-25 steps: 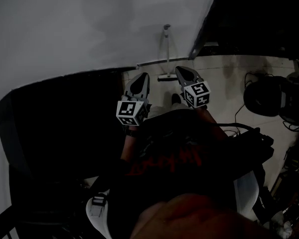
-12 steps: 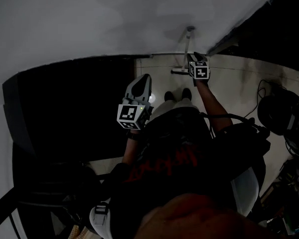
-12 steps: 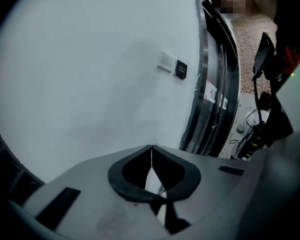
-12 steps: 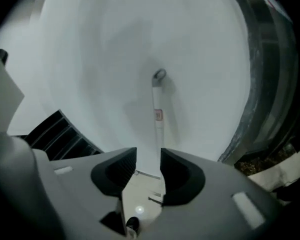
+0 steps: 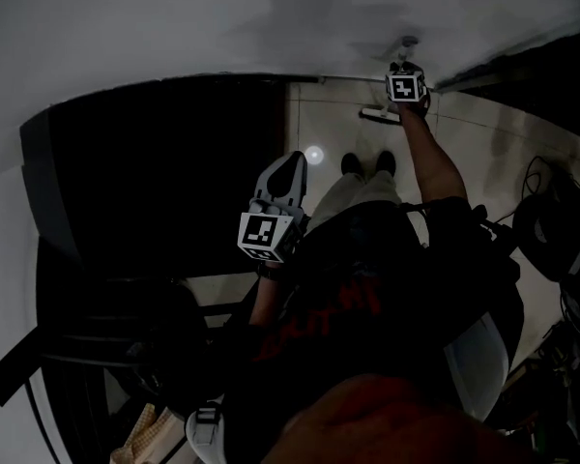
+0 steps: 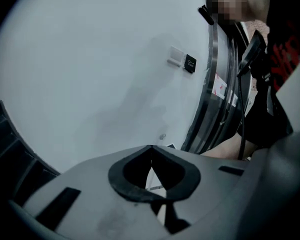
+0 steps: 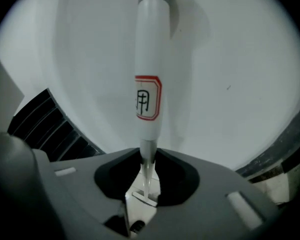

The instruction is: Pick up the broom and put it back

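Note:
The broom (image 5: 407,44) leans upright against the white wall, its head (image 5: 375,114) on the tiled floor. In the right gripper view its white handle (image 7: 149,59) with a red-framed label runs down between my jaws. My right gripper (image 5: 404,68) is stretched out to it, and its jaws are closing, their tips against both sides of the handle (image 7: 149,156). My left gripper (image 5: 290,162) hangs shut and empty in front of my body, well short of the broom. In the left gripper view its tips (image 6: 150,147) meet with nothing between them.
A large black panel (image 5: 155,182) fills the left side beside the wall (image 5: 174,27). Cables and dark gear (image 5: 561,230) lie on the floor at the right. My shoes (image 5: 367,164) stand just behind the broom head. A wall switch (image 6: 177,56) shows in the left gripper view.
My right gripper has reached forward and down from beside the left one to the broom handle by the wall. The left gripper has sunk a little and stayed shut.

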Action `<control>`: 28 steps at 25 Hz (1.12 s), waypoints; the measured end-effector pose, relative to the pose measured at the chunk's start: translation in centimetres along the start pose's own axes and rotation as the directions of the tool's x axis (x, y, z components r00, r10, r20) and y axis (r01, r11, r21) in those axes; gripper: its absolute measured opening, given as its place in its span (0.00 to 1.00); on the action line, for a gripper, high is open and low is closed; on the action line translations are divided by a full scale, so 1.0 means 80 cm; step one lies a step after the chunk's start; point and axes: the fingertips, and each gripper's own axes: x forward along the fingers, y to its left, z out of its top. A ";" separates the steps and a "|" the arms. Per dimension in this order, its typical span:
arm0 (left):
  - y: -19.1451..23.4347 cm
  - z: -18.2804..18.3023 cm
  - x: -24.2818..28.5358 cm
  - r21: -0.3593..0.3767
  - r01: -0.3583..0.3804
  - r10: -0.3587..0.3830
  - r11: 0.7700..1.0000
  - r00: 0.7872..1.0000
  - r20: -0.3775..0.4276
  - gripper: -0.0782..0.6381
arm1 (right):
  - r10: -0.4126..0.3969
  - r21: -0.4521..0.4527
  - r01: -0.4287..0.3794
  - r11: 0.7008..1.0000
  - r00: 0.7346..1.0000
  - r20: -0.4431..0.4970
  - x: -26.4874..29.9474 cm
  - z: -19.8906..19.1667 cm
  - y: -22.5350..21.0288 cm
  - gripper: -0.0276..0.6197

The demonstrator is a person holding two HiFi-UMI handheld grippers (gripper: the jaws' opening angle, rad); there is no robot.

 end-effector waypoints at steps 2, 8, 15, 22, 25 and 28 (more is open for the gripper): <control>0.000 -0.002 0.001 0.000 0.009 -0.009 1.000 1.000 0.004 0.12 | 0.021 -0.010 -0.021 1.000 1.000 0.008 -0.010 -0.009 0.007 0.18; -0.009 0.009 0.015 0.023 0.102 -0.103 0.994 0.994 0.036 0.12 | 0.047 -0.051 -0.044 0.998 0.996 0.071 -0.110 -0.063 0.055 0.18; -0.043 0.039 0.023 0.063 0.260 -0.265 0.964 0.960 0.094 0.18 | 0.039 -0.060 -0.023 0.998 0.960 0.276 -0.306 -0.048 0.082 0.18; -0.077 0.073 0.015 0.155 0.400 -0.413 0.903 0.909 0.062 0.30 | 0.106 -0.136 -0.027 0.990 0.781 0.615 -0.535 0.092 0.124 0.18; -0.075 0.083 0.014 0.179 0.396 -0.413 0.901 0.908 0.068 0.30 | 0.128 -0.156 -0.031 0.987 0.734 0.667 -0.572 0.125 0.138 0.18; -0.075 0.096 0.011 0.124 0.391 -0.405 0.912 0.906 0.123 0.30 | 0.156 -0.164 -0.058 0.985 0.714 0.683 -0.596 0.131 0.147 0.18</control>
